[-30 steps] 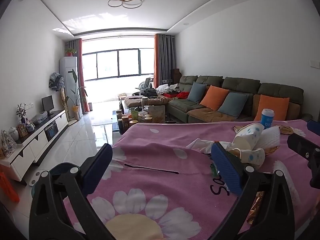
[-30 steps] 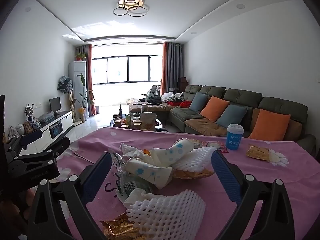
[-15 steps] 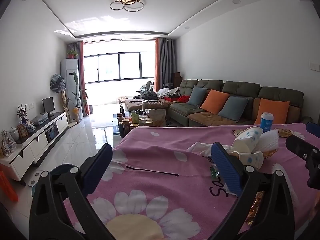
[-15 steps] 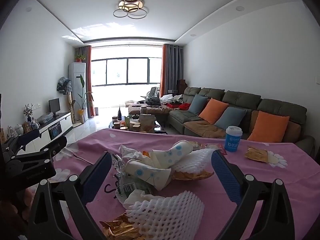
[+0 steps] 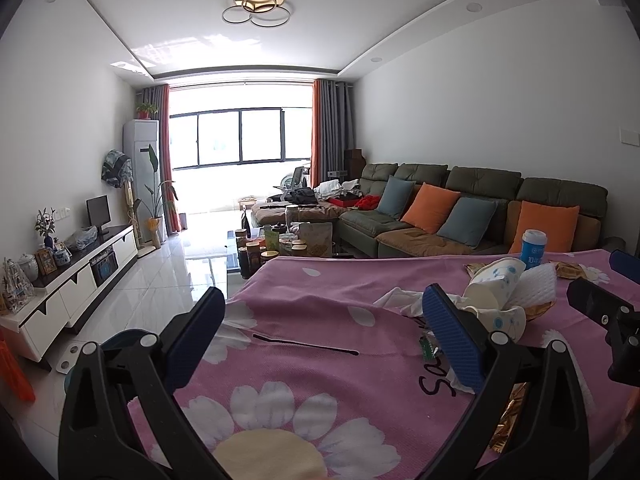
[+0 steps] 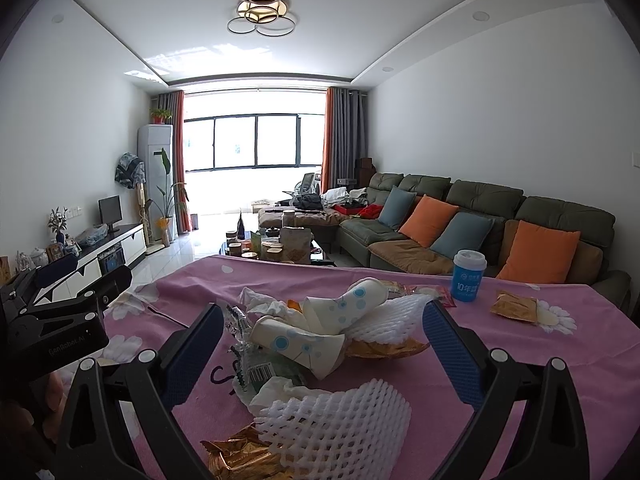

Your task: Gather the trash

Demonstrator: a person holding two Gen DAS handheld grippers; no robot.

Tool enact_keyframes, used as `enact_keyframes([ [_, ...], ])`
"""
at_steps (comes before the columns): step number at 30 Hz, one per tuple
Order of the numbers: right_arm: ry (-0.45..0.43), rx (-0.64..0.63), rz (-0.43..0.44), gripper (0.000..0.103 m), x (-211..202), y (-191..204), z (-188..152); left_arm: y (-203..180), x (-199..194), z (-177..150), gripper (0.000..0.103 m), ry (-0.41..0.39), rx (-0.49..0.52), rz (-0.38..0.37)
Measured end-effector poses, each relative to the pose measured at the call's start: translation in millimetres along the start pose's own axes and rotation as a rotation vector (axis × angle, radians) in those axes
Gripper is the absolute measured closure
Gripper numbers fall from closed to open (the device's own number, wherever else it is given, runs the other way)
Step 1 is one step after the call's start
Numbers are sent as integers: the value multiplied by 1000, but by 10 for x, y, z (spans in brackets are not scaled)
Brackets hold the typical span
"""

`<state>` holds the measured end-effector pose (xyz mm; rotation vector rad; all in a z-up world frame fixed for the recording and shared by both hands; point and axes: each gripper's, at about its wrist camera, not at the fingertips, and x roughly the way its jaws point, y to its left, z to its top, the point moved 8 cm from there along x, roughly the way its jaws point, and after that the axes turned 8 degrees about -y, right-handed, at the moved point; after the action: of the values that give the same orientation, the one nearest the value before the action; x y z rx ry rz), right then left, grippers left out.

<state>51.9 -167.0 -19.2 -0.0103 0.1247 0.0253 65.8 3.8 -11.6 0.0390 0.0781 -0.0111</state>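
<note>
A heap of trash lies on the pink flowered tablecloth (image 6: 520,360): crushed spotted paper cups (image 6: 312,336), white foam fruit nets (image 6: 340,416), crumpled tissue (image 6: 264,304), gold wrappers (image 6: 236,456) and a clear plastic wrapper (image 6: 256,372). My right gripper (image 6: 322,356) is open and empty, hovering over the heap. My left gripper (image 5: 320,336) is open and empty over bare cloth, left of the heap; the paper cups (image 5: 496,284) show at its right. A blue cup (image 6: 468,276) stands at the back.
A gold packet (image 6: 514,306) lies at the far right of the cloth. A black thin stick (image 5: 304,344) lies on the cloth. Beyond the table are a sofa (image 6: 480,224), a cluttered coffee table (image 6: 272,244) and a TV cabinet (image 5: 80,272).
Both views have tilted slightly down and drifted, so the room sits a little lower in frame. The trash has not moved and both grippers stay open.
</note>
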Motion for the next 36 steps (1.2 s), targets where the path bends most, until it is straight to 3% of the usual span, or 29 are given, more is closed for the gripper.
enact_keyframes([
  [36,0,10,8,7,0,33,-36,30,-75,17,6,-17,0,11],
])
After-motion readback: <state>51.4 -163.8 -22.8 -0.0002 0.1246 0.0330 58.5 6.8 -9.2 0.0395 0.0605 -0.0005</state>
